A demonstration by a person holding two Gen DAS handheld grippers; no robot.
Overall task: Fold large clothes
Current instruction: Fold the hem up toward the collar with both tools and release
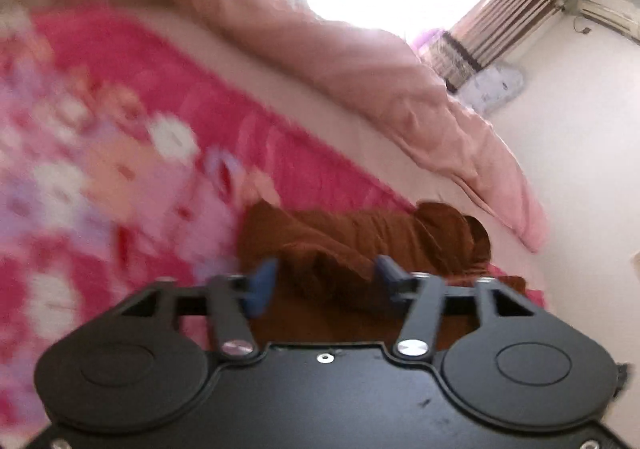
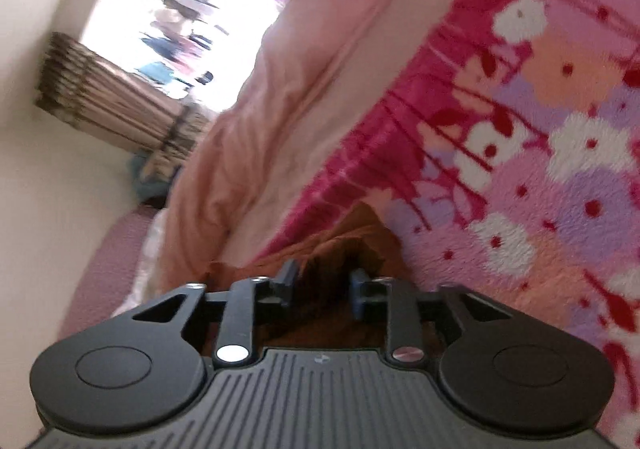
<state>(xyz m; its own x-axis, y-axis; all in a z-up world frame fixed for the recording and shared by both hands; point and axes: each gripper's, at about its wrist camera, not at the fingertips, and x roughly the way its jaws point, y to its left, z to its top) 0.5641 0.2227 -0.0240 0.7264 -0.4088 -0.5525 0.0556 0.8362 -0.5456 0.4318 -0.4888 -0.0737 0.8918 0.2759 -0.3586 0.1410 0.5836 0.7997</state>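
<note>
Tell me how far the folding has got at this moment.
Nothing looks folded: the brown garment lies bunched on the floral blanket. Left gripper and right gripper are both open just over it, gripping nothing. Grasping, spreading and folding all remain.

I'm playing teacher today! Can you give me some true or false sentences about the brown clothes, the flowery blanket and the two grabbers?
1. The rumpled brown fabric garment lies on the fluffy pink floral blanket. True.
2. The left gripper has its blue-tipped fingers pressed together. False: they stand apart, with brown cloth showing between them.
3. A pale pink crumpled quilt lies beyond the blanket. True.
4. The window is dark. False: it glows bright with daylight.
5. The right gripper points at bare floor. False: it points at the brown garment.
</note>
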